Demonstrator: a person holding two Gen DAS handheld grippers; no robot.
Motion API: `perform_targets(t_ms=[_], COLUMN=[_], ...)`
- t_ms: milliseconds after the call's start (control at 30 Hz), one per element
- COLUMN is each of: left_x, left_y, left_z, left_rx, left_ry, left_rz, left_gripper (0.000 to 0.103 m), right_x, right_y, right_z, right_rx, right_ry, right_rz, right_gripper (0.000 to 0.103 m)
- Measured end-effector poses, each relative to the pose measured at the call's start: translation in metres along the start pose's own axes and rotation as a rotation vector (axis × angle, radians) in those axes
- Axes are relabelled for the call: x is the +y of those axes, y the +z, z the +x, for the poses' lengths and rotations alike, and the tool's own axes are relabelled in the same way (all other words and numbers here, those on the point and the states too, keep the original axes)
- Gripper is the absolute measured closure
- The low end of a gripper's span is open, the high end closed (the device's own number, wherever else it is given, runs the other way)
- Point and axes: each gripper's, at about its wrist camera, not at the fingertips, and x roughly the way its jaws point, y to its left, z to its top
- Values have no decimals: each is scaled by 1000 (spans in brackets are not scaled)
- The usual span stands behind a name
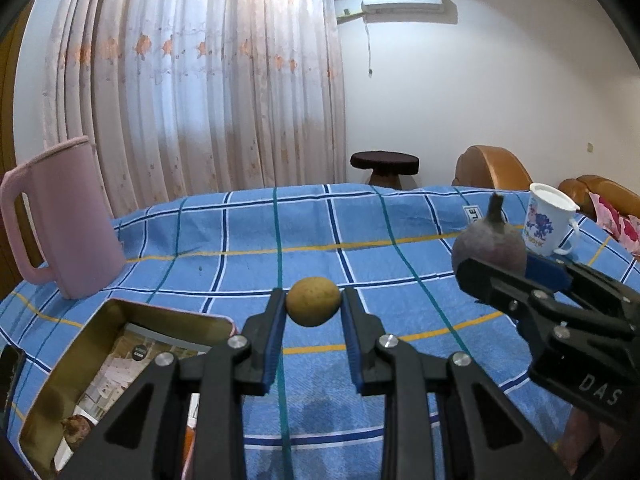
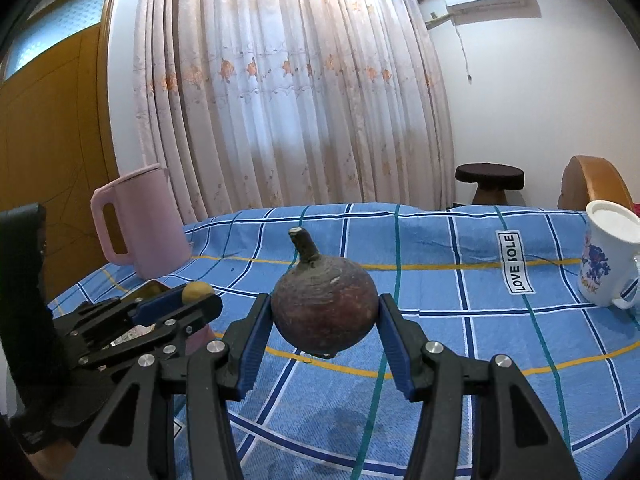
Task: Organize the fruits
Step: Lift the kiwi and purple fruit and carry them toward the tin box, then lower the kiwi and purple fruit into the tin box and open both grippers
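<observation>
My left gripper point(image 1: 313, 307) is shut on a small yellow-brown round fruit point(image 1: 313, 301) and holds it above the blue checked tablecloth point(image 1: 304, 236). My right gripper point(image 2: 325, 320) is shut on a dark purple round fruit with a stem point(image 2: 325, 312), also held above the cloth. The purple fruit point(image 1: 490, 246) and the right gripper point(image 1: 516, 276) show at the right of the left wrist view. The left gripper point(image 2: 192, 300) with the yellow fruit point(image 2: 198, 291) shows at the left of the right wrist view. An open gold tin box point(image 1: 52, 392) lies below and left of the left gripper.
A pink jug point(image 1: 68, 220) stands at the table's back left, and it also shows in the right wrist view point(image 2: 142, 220). A white printed mug point(image 1: 548, 220) stands at the back right, seen too in the right wrist view point(image 2: 608, 260). A dark stool point(image 1: 384, 166) and brown chairs stand beyond.
</observation>
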Motion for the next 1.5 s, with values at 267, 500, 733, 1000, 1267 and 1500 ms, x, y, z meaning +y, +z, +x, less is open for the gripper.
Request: perform_targets(t_ms=[267,500,733,1000,1267,1500], left_x=[8,10,15,41,95,141], left_y=[-3,-4,-11,-10,-6,-20], left_z=[-5,-7,-17,-42,-59,-54], left_rx=[9,18,27,18,21,80], left_ry=[-3,-4,-2,10,108,189], left_rz=[-25,-30,-33,-67,-106,-152], left_gripper=[74,74,74,74,74,74], right_x=[-1,4,10,34,84,129], right_y=[-1,-1,-4,8,24,20], right_z=[-4,-5,-7,-4,18,39], right_rx=[0,5,18,29,59,115], right_ry=[0,-4,7,66,186,247], right_rz=[11,-8,-14,-23,-47,-117], right_gripper=[48,48,48,48,48,48])
